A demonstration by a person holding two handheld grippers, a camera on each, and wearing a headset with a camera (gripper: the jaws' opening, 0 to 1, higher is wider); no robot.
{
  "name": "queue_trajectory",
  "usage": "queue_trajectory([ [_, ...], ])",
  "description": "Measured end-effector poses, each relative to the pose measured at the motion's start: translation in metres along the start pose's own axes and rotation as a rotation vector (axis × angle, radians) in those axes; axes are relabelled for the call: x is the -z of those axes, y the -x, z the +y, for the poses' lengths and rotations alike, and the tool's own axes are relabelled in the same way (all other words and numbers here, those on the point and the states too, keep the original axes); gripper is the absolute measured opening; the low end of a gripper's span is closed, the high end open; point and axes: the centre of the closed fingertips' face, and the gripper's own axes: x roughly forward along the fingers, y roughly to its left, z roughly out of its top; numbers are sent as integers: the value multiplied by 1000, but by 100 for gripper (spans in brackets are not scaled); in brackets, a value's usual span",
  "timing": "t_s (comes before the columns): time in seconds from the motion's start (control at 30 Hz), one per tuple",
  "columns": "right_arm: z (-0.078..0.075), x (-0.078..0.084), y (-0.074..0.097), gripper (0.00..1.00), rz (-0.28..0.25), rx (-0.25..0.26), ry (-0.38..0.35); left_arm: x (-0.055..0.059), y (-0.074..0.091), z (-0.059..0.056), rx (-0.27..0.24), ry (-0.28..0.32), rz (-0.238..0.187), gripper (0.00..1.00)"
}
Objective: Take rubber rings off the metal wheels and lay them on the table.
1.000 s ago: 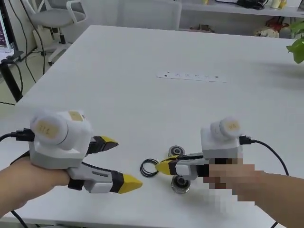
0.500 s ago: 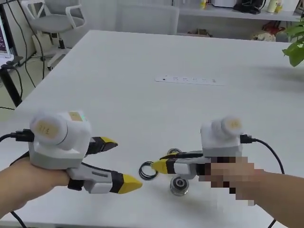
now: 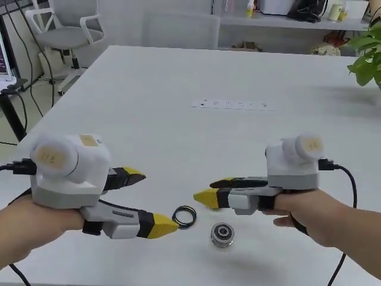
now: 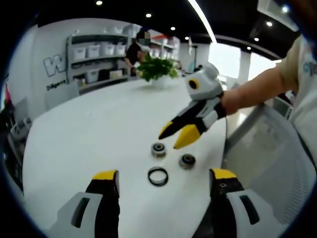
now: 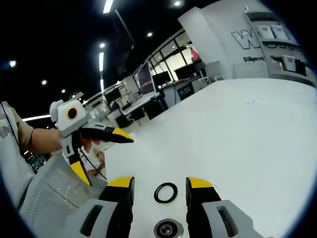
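Rubber ring (image 3: 184, 215) lies flat on the table (image 3: 178, 89), off any wheel, right at the lower tip of the left gripper (image 3: 149, 201), jaws wide apart and empty. Right gripper (image 3: 212, 190) hovers just across the ring, jaws parted, holding nothing. One wheel (image 3: 222, 233) sits beside the ring, second wheel (image 4: 158, 149) just beyond.

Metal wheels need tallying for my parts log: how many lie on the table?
2. One small round silver metal wheel lies by the right gripper and its yellow tips; the other lies beside it, both near the black rubber ring. More may be hidden behind the grippers.
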Motion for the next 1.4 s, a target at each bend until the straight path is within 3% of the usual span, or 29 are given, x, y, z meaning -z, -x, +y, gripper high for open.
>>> queue_trajectory([
  [0.5,-5,-6,43,52,-25,45,74,-13,1,-7,4,4,-29,78],
  [0.77,-3,-8,64,60,-31,96,124,-16,0,-10,9,4,-38,78],
  [1.03,-2,5,78,65,6,108,164,-18,1,-11,9,9,-49,80],
  [1.4,-1,20,94,73,30,141,221,-11,8,-11,-3,13,-51,83],
])
